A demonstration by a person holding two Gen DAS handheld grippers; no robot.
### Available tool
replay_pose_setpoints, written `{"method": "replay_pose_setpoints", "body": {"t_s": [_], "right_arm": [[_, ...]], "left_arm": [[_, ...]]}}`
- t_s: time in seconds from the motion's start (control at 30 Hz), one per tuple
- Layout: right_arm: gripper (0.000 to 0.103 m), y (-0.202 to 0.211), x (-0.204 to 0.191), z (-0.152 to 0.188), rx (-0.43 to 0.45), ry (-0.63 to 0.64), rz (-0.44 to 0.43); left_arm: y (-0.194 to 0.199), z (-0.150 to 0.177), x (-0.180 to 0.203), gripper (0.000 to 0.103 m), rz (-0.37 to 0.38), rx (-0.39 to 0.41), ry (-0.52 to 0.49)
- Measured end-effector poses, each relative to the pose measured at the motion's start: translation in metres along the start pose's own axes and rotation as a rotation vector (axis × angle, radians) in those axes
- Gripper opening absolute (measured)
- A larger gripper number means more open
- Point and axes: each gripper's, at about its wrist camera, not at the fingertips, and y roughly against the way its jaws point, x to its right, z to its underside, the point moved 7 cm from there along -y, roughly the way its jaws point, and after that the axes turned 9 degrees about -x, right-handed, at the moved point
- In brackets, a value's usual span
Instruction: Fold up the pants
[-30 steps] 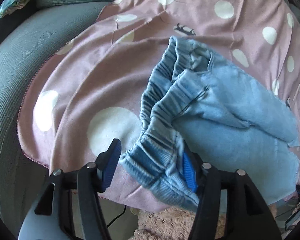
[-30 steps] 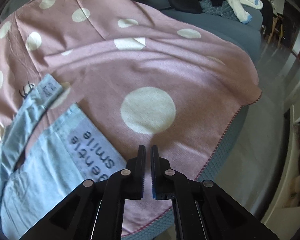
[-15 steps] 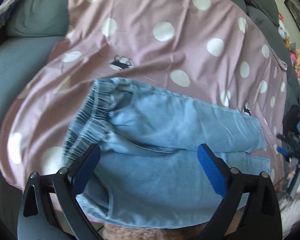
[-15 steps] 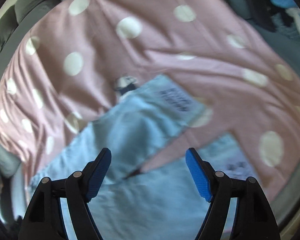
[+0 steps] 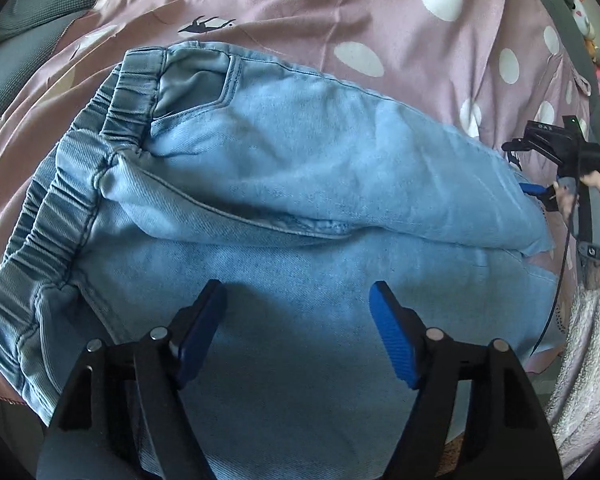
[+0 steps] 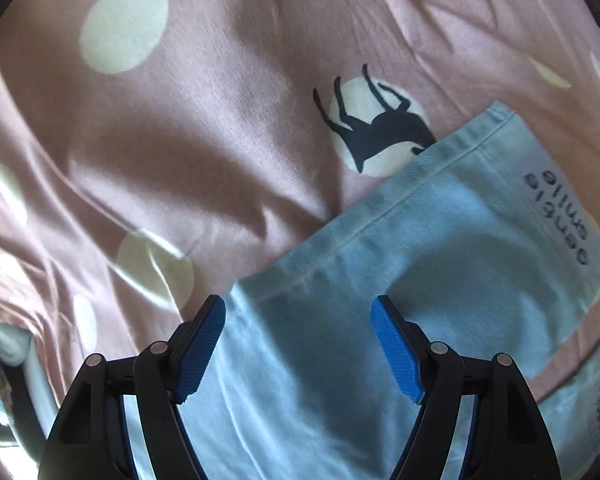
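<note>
Light blue denim pants (image 5: 300,184) lie flat on a pink polka-dot sheet (image 5: 340,8), elastic waistband (image 5: 60,184) at the left, legs running right. My left gripper (image 5: 298,300) is open and empty, hovering just above the seat of the pants. My right gripper (image 6: 298,316) is open and empty over a leg (image 6: 440,264) near its cuff, which bears a "gentle smile" label (image 6: 556,216). The right gripper also shows in the left wrist view (image 5: 556,152), at the leg ends.
The sheet covers a grey sofa (image 5: 24,32). A black horse print (image 6: 380,124) sits on a white dot beside the cuff. A fluffy beige fabric (image 5: 580,352) lies at the lower right. A cable (image 5: 556,280) hangs by the right gripper.
My left gripper let go of the waistband, opened and now hovers low over the seat. My right gripper opened and moved from the sheet's edge to over the leg cuff.
</note>
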Motion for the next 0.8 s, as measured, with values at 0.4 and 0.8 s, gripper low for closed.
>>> {"method": "replay_pose_setpoints", "body": {"t_s": [0.4, 0.8], "right_arm": [[0.027, -0.015, 0.015, 0.005, 0.063, -0.056, 0.091], [0.002, 0.065, 0.051, 0.078, 0.215, 0.025, -0.114]], "left_arm": [[-0.004, -0.002, 0.001, 0.077, -0.006, 0.01, -0.006], [0.007, 0.003, 0.0, 0.077, 0.054, 0.0, 0.044]]}}
